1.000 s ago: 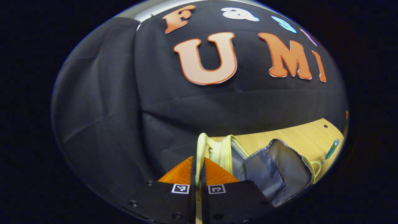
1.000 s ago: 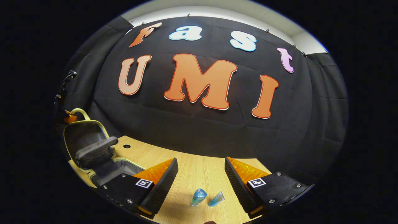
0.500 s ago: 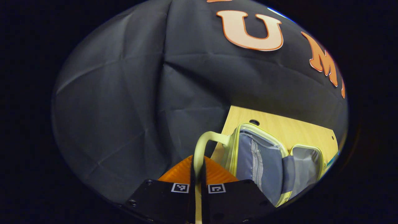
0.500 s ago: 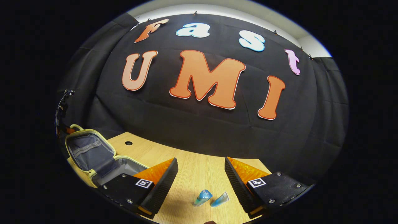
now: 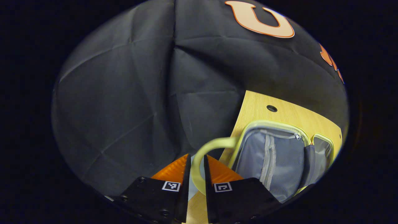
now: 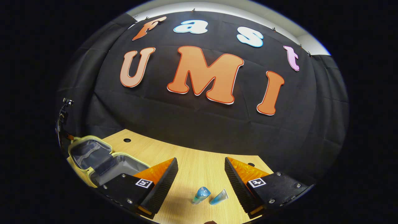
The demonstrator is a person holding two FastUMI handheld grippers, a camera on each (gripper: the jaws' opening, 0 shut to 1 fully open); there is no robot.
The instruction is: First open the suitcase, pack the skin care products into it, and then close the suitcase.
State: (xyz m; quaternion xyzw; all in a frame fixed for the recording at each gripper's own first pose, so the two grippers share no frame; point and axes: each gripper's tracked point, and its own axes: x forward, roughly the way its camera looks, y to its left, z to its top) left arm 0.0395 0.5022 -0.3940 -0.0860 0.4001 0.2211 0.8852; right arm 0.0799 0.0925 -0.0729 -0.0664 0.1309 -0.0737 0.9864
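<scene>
Black cloth wall [image 6: 199,130] behind a light wooden table [image 6: 199,165], white strip of ceiling [image 6: 224,7] above.

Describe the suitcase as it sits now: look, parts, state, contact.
The suitcase is small, with pale yellow-green edging and a grey fabric lining. It lies open on the wooden table, both halves spread almost flat and joined by a grey strap across the hinge. The lid half has a zipped mesh pocket. Nothing shows inside. Its looped handle passes between the fingers of the left gripper, whose jaws stand slightly apart, so it looks released rather than clamped.
</scene>
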